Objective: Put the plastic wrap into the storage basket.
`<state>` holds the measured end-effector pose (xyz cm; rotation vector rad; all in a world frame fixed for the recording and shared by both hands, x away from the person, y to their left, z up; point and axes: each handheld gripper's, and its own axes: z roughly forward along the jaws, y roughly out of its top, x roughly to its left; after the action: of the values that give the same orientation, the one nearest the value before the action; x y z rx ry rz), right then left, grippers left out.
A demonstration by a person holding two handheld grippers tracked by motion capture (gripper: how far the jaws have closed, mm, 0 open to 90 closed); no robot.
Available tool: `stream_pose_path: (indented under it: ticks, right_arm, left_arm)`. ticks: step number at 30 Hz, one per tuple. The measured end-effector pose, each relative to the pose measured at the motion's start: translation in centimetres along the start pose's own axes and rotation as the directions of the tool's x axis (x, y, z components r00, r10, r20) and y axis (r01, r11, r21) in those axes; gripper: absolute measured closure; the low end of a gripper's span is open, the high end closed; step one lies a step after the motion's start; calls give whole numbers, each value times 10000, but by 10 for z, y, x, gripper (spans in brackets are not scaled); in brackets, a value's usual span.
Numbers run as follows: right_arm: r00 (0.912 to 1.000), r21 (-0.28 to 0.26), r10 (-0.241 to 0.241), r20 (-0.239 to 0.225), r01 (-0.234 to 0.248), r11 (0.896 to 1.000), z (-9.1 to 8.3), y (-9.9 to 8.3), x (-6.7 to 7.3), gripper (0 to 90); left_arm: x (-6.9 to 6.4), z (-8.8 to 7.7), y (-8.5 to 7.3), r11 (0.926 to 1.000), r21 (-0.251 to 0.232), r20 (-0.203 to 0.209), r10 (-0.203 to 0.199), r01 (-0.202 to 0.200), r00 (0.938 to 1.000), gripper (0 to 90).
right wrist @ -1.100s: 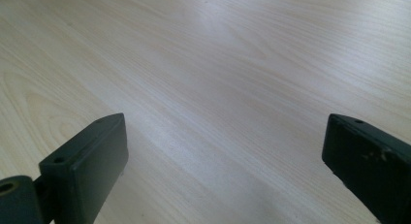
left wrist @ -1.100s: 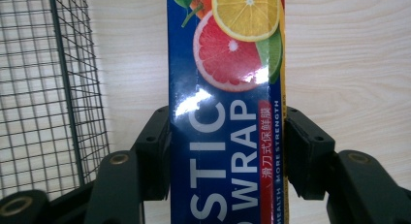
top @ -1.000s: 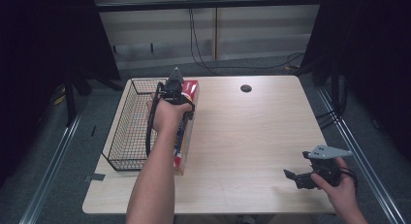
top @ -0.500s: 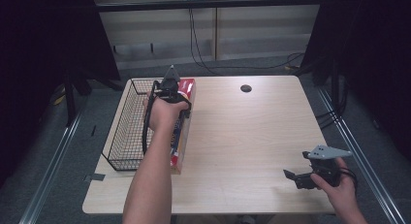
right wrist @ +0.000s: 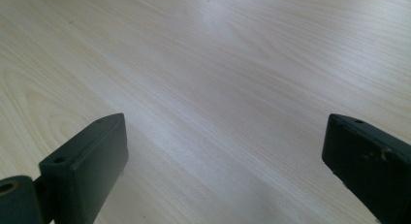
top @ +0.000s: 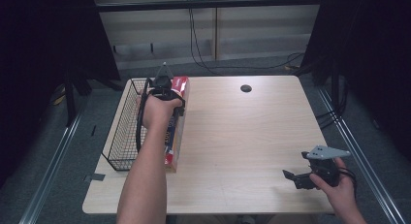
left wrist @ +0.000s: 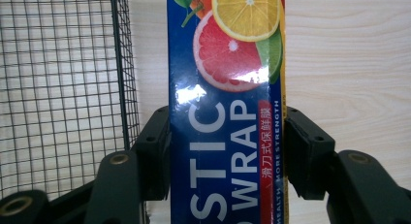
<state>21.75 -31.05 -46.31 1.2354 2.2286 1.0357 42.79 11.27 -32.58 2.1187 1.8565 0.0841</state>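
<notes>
Now the left gripper (left wrist: 225, 136) still clamps its jaws on the plastic wrap box (left wrist: 225, 88), shifted slightly toward the wire basket (left wrist: 63, 88); the right gripper (right wrist: 223, 151) stays wide open, empty, unmoved.

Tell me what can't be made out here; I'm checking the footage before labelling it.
- Plastic wrap box: first word cut off by the left tongs in the left gripper view.
- Box's middle, high view: hidden under the hand.
- Wire basket: contents too small to tell, high view.

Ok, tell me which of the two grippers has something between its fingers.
The left gripper, beside the wire basket: its fingers clamp the plastic wrap box. The right gripper at the near right has fingers spread over bare table.
</notes>
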Motion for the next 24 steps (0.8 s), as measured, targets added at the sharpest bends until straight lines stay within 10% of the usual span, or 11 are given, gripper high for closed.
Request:
stream_pose_path:
  ticks: [24]
  right_arm:
    - [10000,-5,-18,41,18,10000,0,0,-1,26]
  left_arm:
    - [26,-11,0,9981,-72,-126,-611,610,9981,443]
